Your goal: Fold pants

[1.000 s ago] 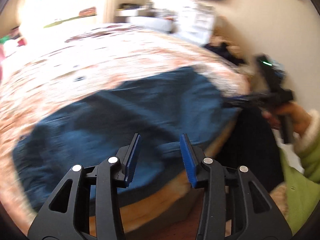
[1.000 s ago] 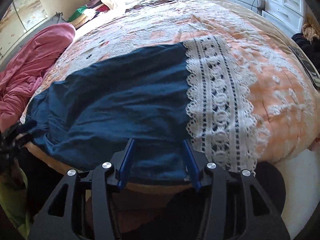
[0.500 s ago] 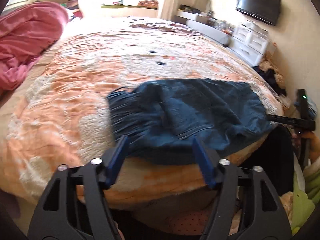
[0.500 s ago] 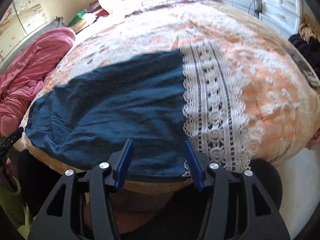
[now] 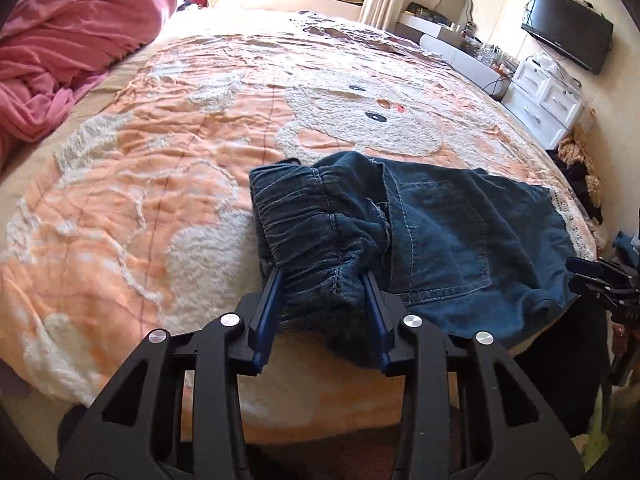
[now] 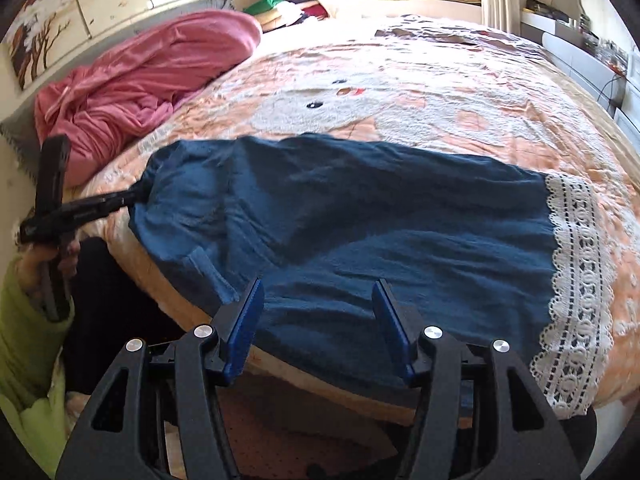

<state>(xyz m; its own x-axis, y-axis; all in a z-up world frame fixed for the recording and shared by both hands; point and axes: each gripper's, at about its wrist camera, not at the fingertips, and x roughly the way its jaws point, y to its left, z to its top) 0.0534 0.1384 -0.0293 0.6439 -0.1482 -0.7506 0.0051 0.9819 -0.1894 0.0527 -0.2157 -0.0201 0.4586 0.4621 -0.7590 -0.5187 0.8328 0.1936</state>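
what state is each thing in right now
pants: spread flat on the bed, waistband bunched
left gripper: jaws just closing, shut on the waistband
right gripper: open over the pants, holding nothing
pink blanket: heaped, crumpled

The left gripper [image 5: 324,280], black-framed with blue pads, points steeply downward; its jaws have just been closing and now pinch the gathered elastic waistband of the dark blue denim pants [image 5: 440,232] between the pads. In the right wrist view, a hand [image 6: 48,258] in a light green sleeve [image 6: 24,344] grips the handle of this tool. The right gripper [image 6: 318,300], of identical build, also points downward. Its blue pads stand apart above the fabric, with nothing clamped between them.
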